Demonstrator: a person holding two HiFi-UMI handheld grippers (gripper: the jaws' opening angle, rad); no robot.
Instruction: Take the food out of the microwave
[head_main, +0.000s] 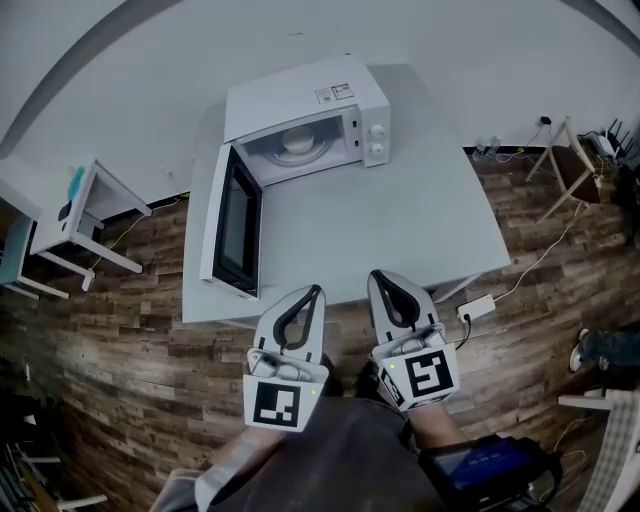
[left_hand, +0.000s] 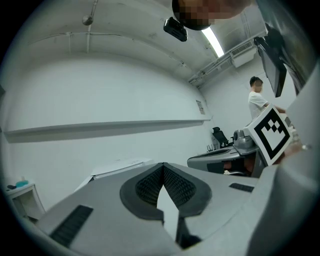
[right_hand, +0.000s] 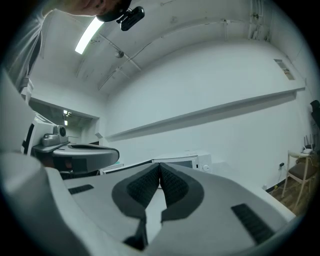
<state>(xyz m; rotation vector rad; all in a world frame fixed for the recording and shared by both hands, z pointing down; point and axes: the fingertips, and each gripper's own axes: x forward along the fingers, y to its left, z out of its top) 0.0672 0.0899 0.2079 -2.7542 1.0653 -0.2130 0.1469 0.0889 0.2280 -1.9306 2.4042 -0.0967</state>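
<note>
— What are our claws holding?
— Nothing. The left gripper (head_main: 316, 291) and the right gripper (head_main: 377, 276) both have their jaws pressed together and empty, side by side at the near edge of the grey table (head_main: 400, 225).
— And the food?
— We see the food (head_main: 298, 142), pale and round, inside the white microwave (head_main: 345, 112). The door (head_main: 235, 222) hangs wide open, well apart from us.
— Any writing?
— Only a sticker (head_main: 335, 93) on the microwave's top, too small for us to read.

I see a white side table (head_main: 100, 200) at left. A wooden chair (head_main: 572, 170) stands far right, and a power strip (head_main: 476, 307) lies on the floor (head_main: 130, 360).
</note>
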